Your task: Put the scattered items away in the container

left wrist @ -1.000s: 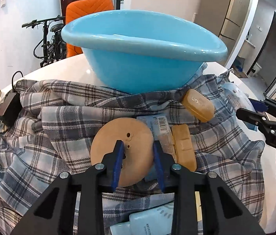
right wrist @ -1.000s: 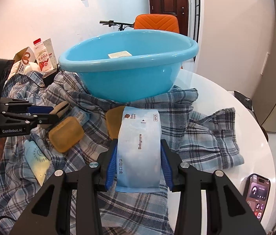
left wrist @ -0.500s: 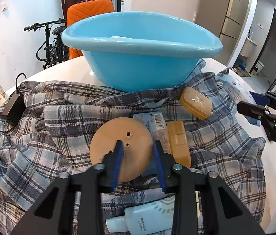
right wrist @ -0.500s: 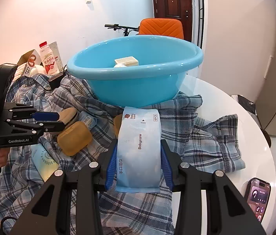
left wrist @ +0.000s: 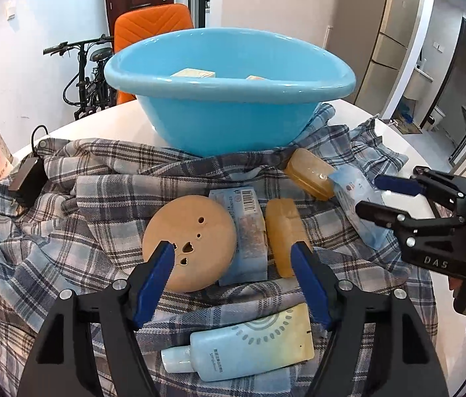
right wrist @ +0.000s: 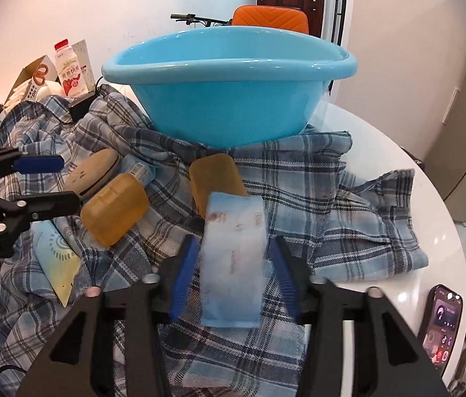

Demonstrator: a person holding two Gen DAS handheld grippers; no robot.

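Both my grippers let go: left gripper [left wrist: 231, 259] fingers opening over round tan wooden disc [left wrist: 189, 242], right gripper [right wrist: 234, 273] fingers opening beside pale blue wipes pack [right wrist: 233, 258], both on checked cloth [left wrist: 67, 218] mid-worktop, before blue plastic basin [left wrist: 229, 99].

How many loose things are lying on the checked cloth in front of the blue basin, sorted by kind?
Amber soap bars: 2
Round tan disc: 1
Blue packets: 2
Squeeze tube: 1
Total: 6
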